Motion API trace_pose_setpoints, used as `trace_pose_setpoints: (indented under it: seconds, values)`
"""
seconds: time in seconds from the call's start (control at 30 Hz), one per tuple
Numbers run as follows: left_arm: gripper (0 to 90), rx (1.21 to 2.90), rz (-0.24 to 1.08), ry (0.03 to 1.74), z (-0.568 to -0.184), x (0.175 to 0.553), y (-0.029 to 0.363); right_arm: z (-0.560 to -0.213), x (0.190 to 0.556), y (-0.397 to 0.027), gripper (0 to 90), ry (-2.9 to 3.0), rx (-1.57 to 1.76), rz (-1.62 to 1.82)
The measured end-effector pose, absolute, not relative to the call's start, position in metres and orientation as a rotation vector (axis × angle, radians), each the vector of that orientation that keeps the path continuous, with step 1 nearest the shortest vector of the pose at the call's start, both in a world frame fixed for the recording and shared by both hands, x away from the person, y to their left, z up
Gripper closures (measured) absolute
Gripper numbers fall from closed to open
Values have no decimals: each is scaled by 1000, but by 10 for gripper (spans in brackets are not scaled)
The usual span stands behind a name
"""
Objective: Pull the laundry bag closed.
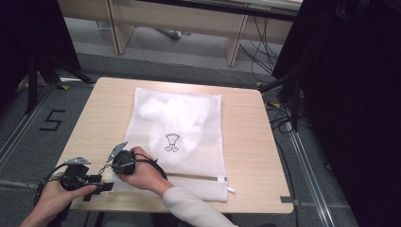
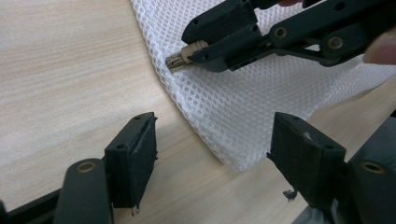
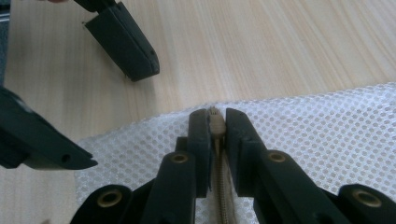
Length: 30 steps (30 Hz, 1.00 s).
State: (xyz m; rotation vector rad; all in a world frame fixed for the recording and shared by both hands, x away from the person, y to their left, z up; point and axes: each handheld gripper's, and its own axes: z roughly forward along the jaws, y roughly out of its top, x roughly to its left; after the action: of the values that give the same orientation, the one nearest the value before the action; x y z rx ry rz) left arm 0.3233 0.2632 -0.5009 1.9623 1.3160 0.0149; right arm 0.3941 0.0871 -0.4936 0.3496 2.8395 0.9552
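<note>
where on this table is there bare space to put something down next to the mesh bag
Bare wood runs along the table right of the mesh bag, a narrower strip lies left of it, and a thin band sits behind its far edge. The near left corner is crowded: the right gripper pinches the zipper pull there, with the left gripper open beside the bag's corner.

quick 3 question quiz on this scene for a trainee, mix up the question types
1. True or false: the right gripper is shut on the zipper pull of the mesh bag.
2. How do the left gripper's jaws stand? A open, either side of the bag's corner; B shut on the bag; C shut on a cable.
3. What does the bag lie on?

Key
1. True
2. A
3. A wooden table
</note>
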Motion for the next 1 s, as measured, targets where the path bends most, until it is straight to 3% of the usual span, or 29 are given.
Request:
trace_pose_setpoints:
  seconds: [0.23, 0.4, 0.77, 1.0]
  values:
    - [345, 1945, 6, 1315, -501, 326, 260, -476, 393, 82, 819, 2826, 344, 1000]
    - [437, 1873, -41, 1320, -501, 332, 256, -466, 391, 77, 819, 2834, 356, 1024]
    - [611, 1891, -58, 1287, -504, 341, 250, -462, 389, 71, 819, 2819, 350, 1054]
    - [673, 1900, -61, 1297, -506, 344, 246, -460, 386, 70, 820, 2819, 346, 1069]
